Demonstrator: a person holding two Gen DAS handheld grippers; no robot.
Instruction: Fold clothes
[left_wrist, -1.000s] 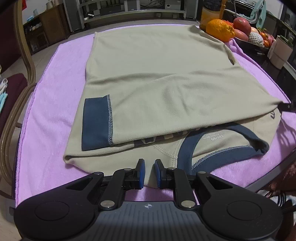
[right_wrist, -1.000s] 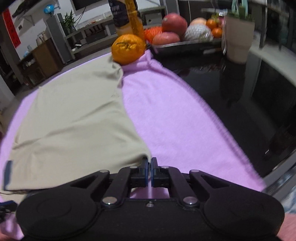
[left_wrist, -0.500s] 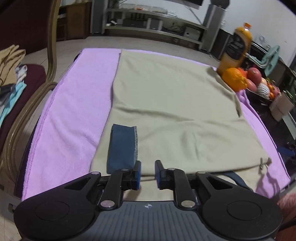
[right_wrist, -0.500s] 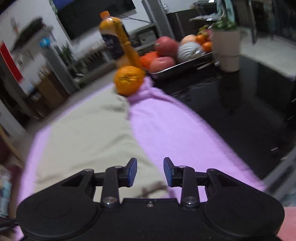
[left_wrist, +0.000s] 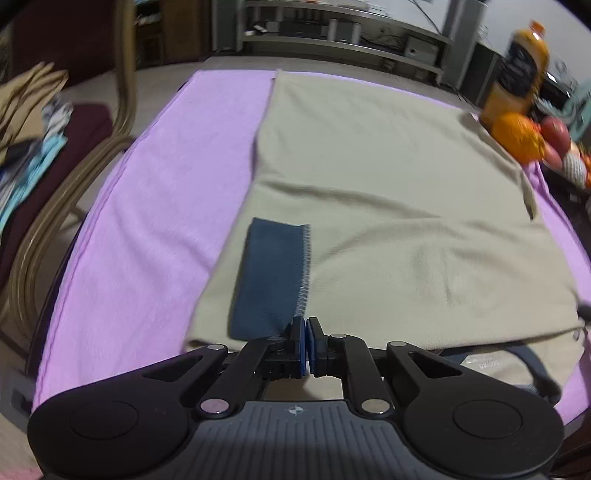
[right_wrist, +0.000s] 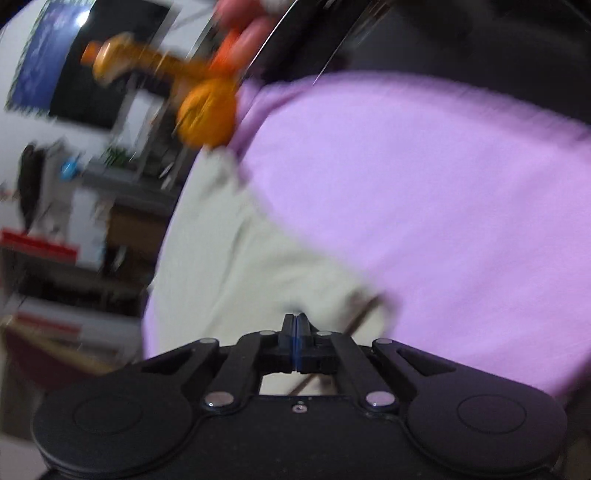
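One beige shirt (left_wrist: 388, 192) on one purple towel (left_wrist: 147, 221); left gripper (left_wrist: 306, 338) nearly closed, apparently empty; right gripper (right_wrist: 296, 332) closed, blurred.

A home living room: media shelf (left_wrist: 332, 33), juice bottle (left_wrist: 517, 70), fruit (left_wrist: 517, 138).

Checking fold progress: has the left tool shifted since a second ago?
Yes. The left tool has moved left along the shirt's near edge, from beside the neckline to the navy cuff.

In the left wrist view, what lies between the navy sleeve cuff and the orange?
Only the beige shirt body: bare, lightly creased fabric runs from the cuff to the orange. Left wrist view shows it.
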